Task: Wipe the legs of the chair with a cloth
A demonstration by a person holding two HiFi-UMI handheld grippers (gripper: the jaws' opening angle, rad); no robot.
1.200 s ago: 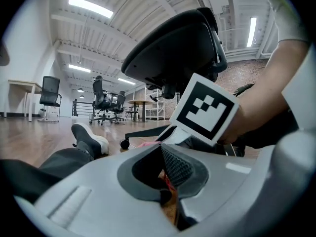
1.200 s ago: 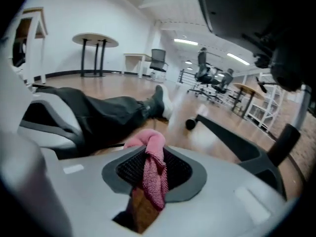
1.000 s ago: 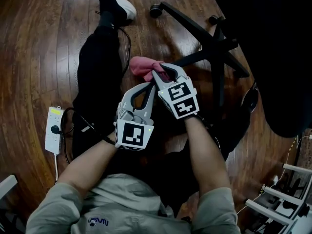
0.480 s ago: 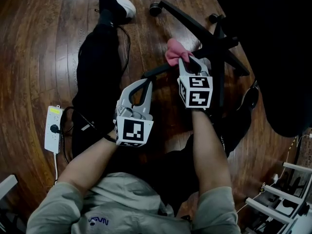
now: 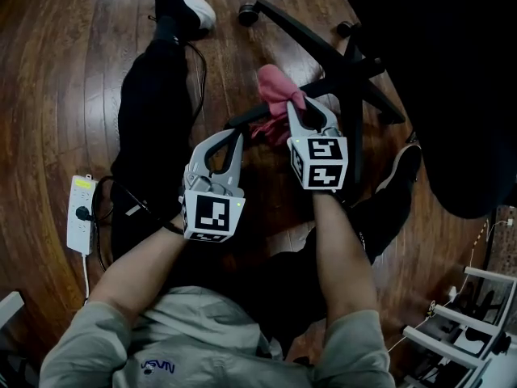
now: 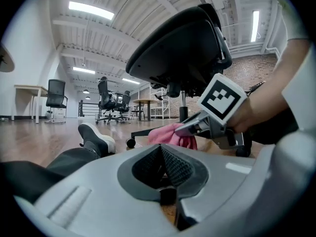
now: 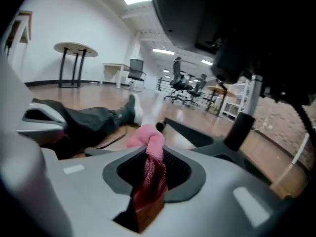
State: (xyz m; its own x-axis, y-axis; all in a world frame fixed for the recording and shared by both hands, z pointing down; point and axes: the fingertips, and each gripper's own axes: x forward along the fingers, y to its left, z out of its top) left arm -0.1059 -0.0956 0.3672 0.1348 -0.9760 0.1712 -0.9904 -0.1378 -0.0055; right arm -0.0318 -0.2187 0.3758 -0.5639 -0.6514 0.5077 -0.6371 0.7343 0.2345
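The black chair's star base (image 5: 339, 71) lies on the wood floor between the person's legs. One leg (image 5: 250, 118) of it runs toward me, and its casters (image 5: 246, 12) show at the top. My right gripper (image 5: 300, 107) is shut on a pink cloth (image 5: 275, 95), which rests bunched on that leg. In the right gripper view the cloth (image 7: 150, 152) is pinched between the jaws, with a chair leg (image 7: 197, 132) just beyond. My left gripper (image 5: 229, 136) is shut with nothing in it, just left of the leg's near end. Its view shows the cloth (image 6: 165, 134) and the seat (image 6: 182, 48).
The person's trousered leg (image 5: 149, 103) and shoe (image 5: 179, 0) stretch along the left of the base. A white power strip (image 5: 81, 214) with its cable lies at the far left. The dark chair seat (image 5: 436, 79) overhangs the upper right. A white rack (image 5: 460, 338) stands at bottom right.
My right gripper has carried the pink cloth to the right and farther away along the chair leg. The left gripper has stayed where it was, shut.
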